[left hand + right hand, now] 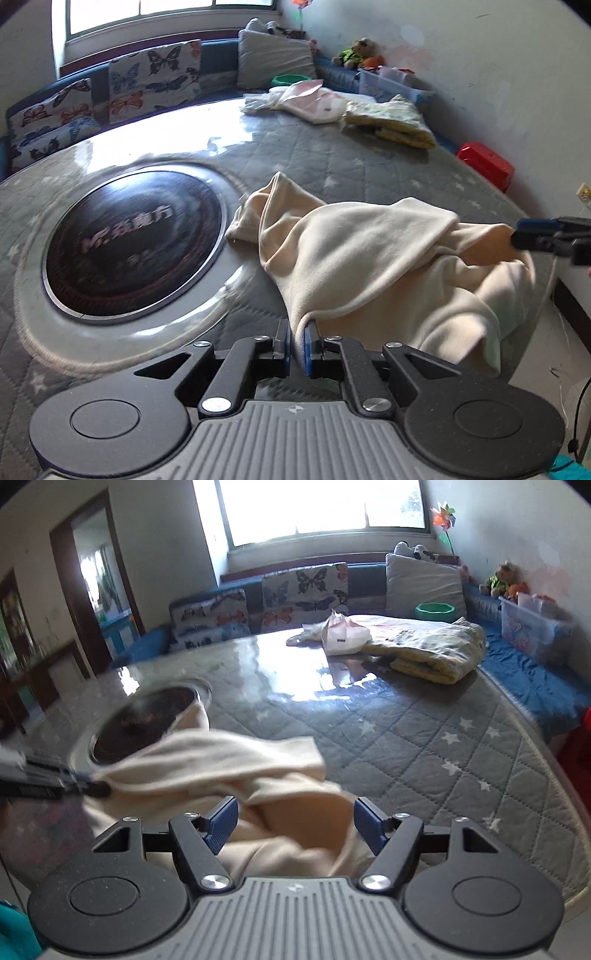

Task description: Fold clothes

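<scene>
A cream garment (369, 258) lies bunched on the grey quilted table (351, 166), draping over its near right edge. My left gripper (297, 328) is shut on a fold of its near hem. My right gripper (535, 236) shows blurred at the far right of the left wrist view, at the garment's raised right end. In the right wrist view the right gripper (295, 823) stands open and the cream garment (221, 768) bulges up between its wide-set blue pads (221, 825). The left gripper (74, 782) pinches the cloth at the left, blurred.
A dark round hob (136, 243) is set into the table's middle, left of the garment. At the far side lie a folded yellow blanket (391, 118) and a pink and white bag (314, 99). A red stool (487, 162) stands off the right edge. Butterfly cushions (155, 81) line the bench.
</scene>
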Motion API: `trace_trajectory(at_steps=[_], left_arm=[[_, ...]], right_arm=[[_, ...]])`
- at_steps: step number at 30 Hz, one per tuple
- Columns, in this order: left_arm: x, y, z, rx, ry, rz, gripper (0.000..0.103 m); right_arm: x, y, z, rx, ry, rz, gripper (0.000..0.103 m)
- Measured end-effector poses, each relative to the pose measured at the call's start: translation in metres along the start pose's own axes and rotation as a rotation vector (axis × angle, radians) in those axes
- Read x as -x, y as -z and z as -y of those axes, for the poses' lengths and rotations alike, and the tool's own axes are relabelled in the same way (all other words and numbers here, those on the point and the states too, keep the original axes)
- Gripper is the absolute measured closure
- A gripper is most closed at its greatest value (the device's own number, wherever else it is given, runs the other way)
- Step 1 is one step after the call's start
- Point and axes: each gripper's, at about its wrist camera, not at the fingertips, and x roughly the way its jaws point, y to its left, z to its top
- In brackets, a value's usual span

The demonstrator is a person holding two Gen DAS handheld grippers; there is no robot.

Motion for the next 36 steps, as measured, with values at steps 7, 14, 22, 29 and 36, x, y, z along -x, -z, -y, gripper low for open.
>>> trace_trajectory(at_steps=[7, 14, 22, 29, 36], left_arm=[[0.013, 0.016, -0.018, 0.026, -0.037, -0.008, 0.095], [0.024, 0.023, -0.034, 0.048, -0.084, -0.004, 0.095], [0.017, 0.03, -0.038, 0.05, -0.063, -0.035, 0.091], [0.022, 0.013, -0.043, 0.033, -0.043, -0.002, 0.078], [0.017, -0.032, -0.048, 0.028, -0.064, 0.094, 0.058]], right_arm=[[-0.026, 0.001, -0.031, 0.175, -0.028, -0.054, 0.038], [-0.058, 0.005, -0.069, 0.333, -0.06, -0.088, 0.068], [-0.041, -0.009, -0.053, 0.236, -0.069, -0.019, 0.092], [-0.022, -0.01, -0.039, 0.161, -0.23, -0.052, 0.072], [-0.034, -0.029, -0.006, -0.017, -0.165, -0.006, 0.065]])
